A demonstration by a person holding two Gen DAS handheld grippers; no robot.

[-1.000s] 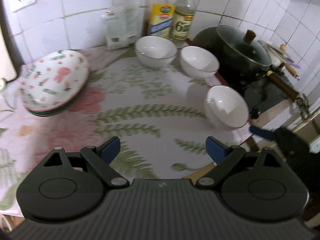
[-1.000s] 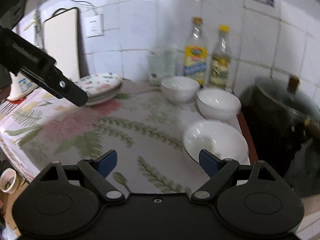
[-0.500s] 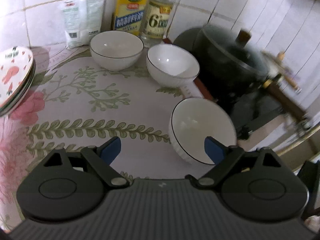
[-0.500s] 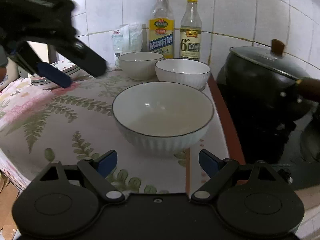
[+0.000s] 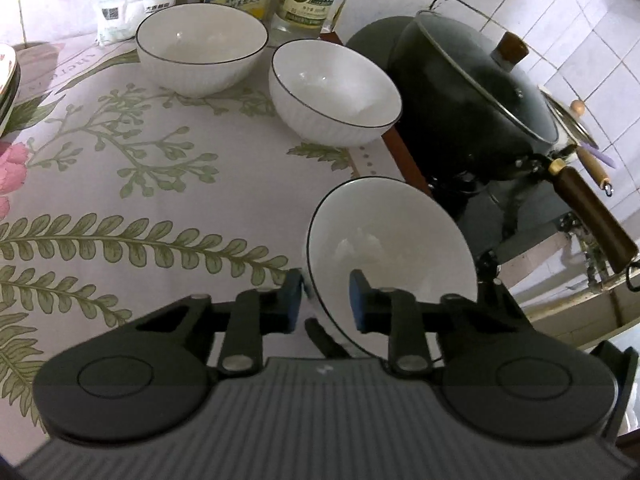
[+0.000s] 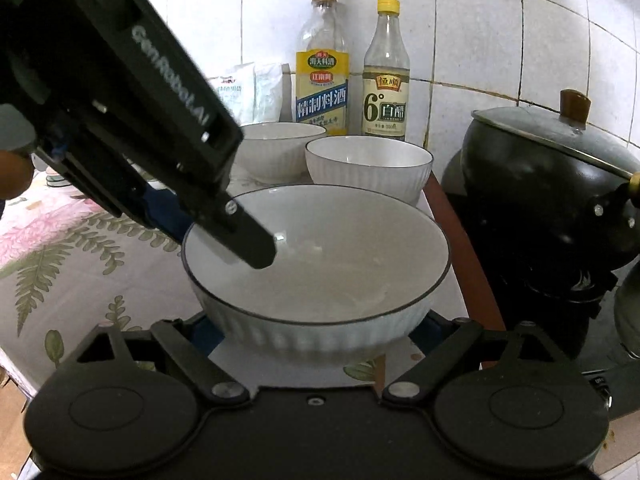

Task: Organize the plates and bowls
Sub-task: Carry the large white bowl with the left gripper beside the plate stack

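— Left gripper [image 5: 322, 304] has just been closing, and the near rim of the nearest white bowl [image 5: 390, 256] sits between its blue pads: one pad inside the wall, one outside. From its own camera the pads look pressed on the rim, and the bowl already appears tipped up off the floral tablecloth [image 5: 140, 184].

— And the right gripper [image 6: 316, 330]?

— Wide apart. Its jaws straddle the same bowl [image 6: 320, 264] low on the ribbed outer wall; whether the pads touch it I cannot tell, since the tips are hidden behind the bowl. I would call it open, not gripping.

— So where does that bowl stand?

— At the cloth's edge, just beside the black pot [image 5: 480, 108]. Two more white bowls [image 5: 202, 46] [image 5: 334, 92] sit farther back, near the bottles [image 6: 322, 68], and the stack of patterned plates [image 5: 8, 88] is barely in view at the far left.

— What could go wrong?

— A one-sided pinch on a thin glazed rim is a weak hold, I judge. The bowl's weight hangs beyond the pads, so it could pivot or slip out as it lifts. It is also close to the pot and the table's edge, so a swing that way might knock it or drop it off. And both grippers crowd one bowl; they could collide.
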